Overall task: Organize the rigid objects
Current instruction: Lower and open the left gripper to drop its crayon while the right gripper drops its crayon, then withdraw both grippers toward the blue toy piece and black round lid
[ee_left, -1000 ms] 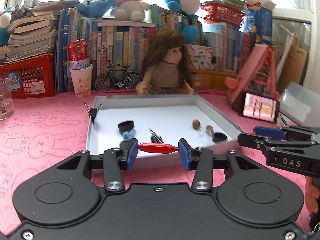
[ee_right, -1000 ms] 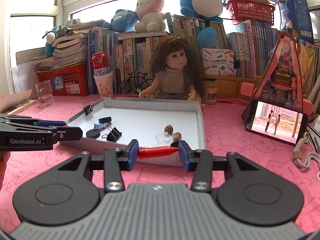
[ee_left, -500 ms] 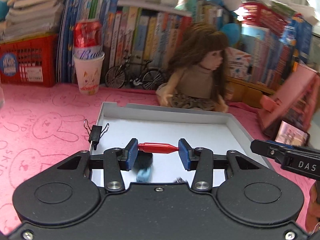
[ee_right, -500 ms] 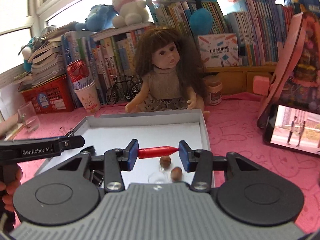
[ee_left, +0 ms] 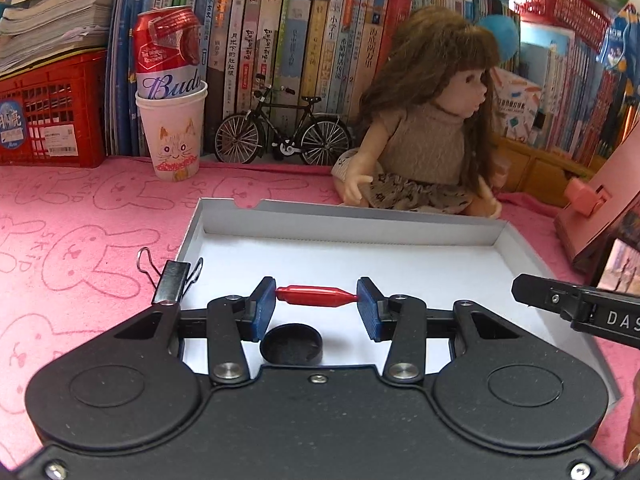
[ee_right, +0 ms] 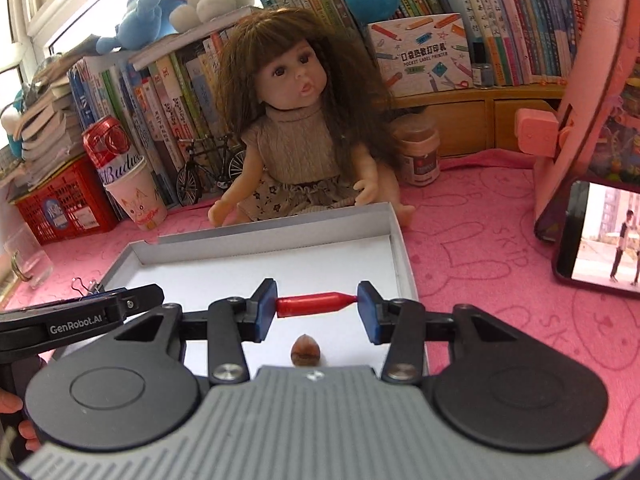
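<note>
A shallow white tray (ee_left: 224, 220) lies on the pink cloth. My left gripper (ee_left: 316, 304) is shut on a red bullet-shaped piece (ee_left: 316, 296), held crosswise above the tray's left part. A black round cap (ee_left: 291, 344) lies in the tray just below it. My right gripper (ee_right: 316, 306) is shut on a second red bullet-shaped piece (ee_right: 312, 305) above the tray's (ee_right: 396, 240) right part. A brown nut (ee_right: 306, 354) lies in the tray under it. Each gripper shows at the edge of the other's view.
A black binder clip (ee_left: 172, 278) grips the tray's left rim. A doll (ee_left: 428, 132) sits behind the tray. A cup with a red can (ee_left: 172, 120), a model bicycle (ee_left: 280, 132), a red crate (ee_left: 48, 120), books and a phone (ee_right: 600, 240) stand around.
Both grippers have moved forward and lower over the tray, each still holding its red piece. The tray and the doll now look much closer.
</note>
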`<state>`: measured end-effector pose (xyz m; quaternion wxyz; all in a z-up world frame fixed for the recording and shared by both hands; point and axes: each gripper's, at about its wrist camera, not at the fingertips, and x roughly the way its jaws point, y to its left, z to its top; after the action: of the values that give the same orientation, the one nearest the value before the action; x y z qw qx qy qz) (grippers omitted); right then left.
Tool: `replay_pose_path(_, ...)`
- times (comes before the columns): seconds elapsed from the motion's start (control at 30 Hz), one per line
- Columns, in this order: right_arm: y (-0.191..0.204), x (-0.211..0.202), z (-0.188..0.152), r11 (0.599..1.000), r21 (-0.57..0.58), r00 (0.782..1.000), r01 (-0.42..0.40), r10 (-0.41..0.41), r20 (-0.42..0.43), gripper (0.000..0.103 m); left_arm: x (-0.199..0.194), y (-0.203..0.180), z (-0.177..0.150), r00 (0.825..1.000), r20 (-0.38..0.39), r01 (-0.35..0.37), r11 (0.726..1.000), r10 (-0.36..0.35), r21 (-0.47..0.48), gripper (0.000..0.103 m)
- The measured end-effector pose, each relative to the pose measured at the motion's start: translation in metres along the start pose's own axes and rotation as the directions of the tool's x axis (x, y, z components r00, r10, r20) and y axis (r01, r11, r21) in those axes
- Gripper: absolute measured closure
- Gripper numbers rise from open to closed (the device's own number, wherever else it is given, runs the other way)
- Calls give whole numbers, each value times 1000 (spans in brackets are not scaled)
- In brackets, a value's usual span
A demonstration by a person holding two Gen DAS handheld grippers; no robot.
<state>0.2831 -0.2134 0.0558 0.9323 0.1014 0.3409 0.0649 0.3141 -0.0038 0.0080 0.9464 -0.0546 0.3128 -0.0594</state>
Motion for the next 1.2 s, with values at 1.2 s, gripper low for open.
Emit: replay_pose_path(1.2, 8, -30, -8, 998, -15, 995, -56, 57, 85, 16, -44, -13, -1, 999, 47, 24, 995, -29, 94, 21)
